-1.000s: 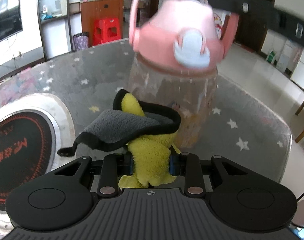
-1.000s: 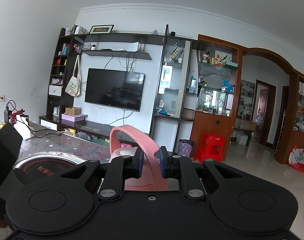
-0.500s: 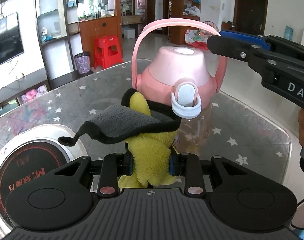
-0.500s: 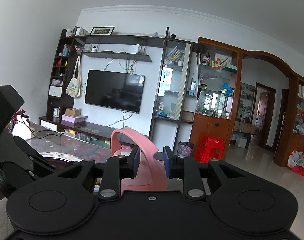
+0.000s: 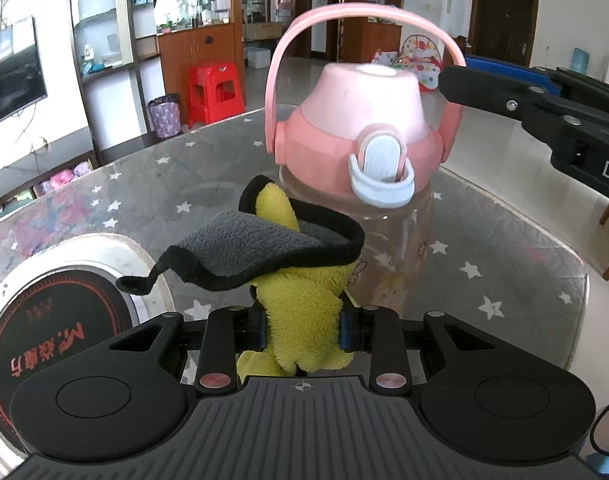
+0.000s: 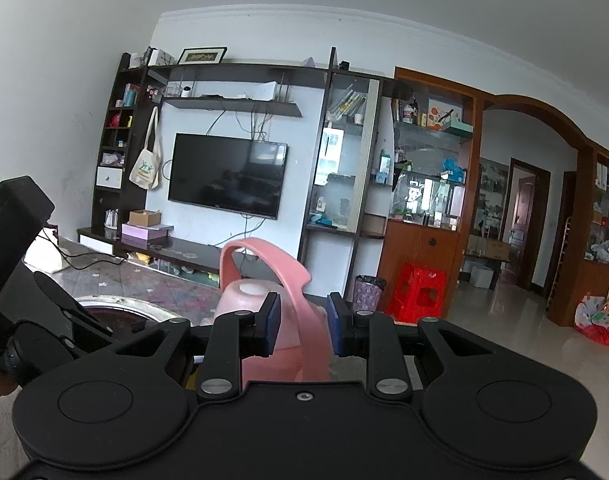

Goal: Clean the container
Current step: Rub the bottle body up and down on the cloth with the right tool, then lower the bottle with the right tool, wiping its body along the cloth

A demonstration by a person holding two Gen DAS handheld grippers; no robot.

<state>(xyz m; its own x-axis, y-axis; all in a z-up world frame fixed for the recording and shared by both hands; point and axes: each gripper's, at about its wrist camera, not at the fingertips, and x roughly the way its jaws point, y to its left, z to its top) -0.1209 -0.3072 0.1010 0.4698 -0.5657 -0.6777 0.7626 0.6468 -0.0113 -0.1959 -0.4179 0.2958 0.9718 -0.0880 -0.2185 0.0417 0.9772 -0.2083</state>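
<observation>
Cloth (image 5: pixel 288 264) beside bottle (image 5: pixel 356 184) shows only from left wrist.

Clear bottle (image 5: pixel 388 256) with pink lid upright on table, yellow-grey cloth (image 5: pixel 288 264) alongside.

Bottle (image 5: pixel 388 256): clear glossy plastic body, smooth matt pink plastic lid (image 5: pixel 356 120) and handle (image 6: pixel 280 276). Cloth (image 5: pixel 296 280): fluffy yellow pile one side, soft grey fleece other side, black stitched edging. Left claw (image 5: pixel 300 326): matt black plastic, ribbed housing. Surface (image 5: pixel 504 248): glossy glass-like top over star-print fabric. Cooktop (image 5: pixel 52 320): shiny metal rim, dark glossy plate.
</observation>
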